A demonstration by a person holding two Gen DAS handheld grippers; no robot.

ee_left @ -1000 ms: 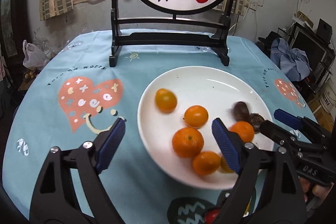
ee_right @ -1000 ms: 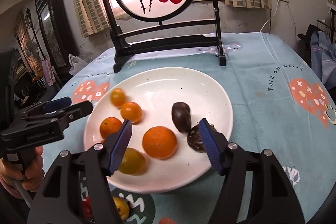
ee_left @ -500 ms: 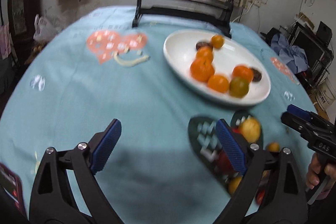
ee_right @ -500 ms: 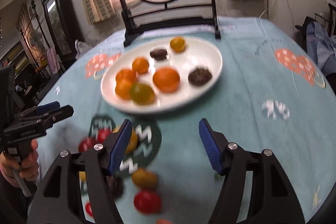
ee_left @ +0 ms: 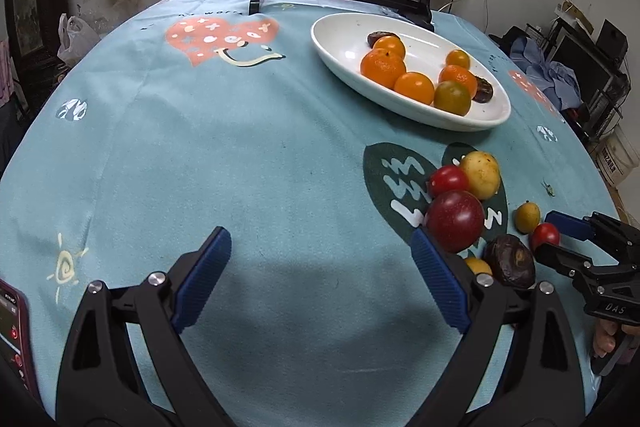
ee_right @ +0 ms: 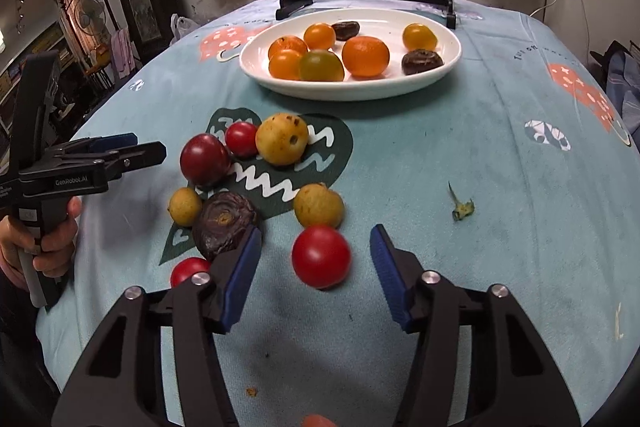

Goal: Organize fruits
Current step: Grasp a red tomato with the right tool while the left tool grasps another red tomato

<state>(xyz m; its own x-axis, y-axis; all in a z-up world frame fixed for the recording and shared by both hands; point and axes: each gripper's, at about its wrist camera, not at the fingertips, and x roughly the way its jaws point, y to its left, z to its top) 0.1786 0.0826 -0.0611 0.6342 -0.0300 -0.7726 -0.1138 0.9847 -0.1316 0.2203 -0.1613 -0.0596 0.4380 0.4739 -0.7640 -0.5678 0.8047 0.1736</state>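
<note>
- Just ahead of your right tool [ee_right: 316, 275], between its blue pads, sits a small round glossy red tomato [ee_right: 321, 256] on the teal cloth-covered surface [ee_right: 460, 131]; both jaws stand wide apart and hold nothing.
- Your left tool [ee_left: 320, 275] is equally wide open and empty, over bare cloth, with the loose fruit off to its right.
- Beyond the right tool's left pad lie a wrinkled dark purple passion fruit [ee_right: 224, 223], a smooth dark red round fruit [ee_right: 205, 159] and a speckled yellow round fruit [ee_right: 282, 138], clustered near one another.
- Farther ahead stands the oval white ceramic plate [ee_right: 360, 93], already carrying several oranges and two dark fruits.
- Expect the tomato to be light, smooth-skinned and soft: it will likely roll if nudged and bruise or split if squeezed hard.
- Take it across its widest middle, pads square to either side, and close only until it stops slipping.
</note>
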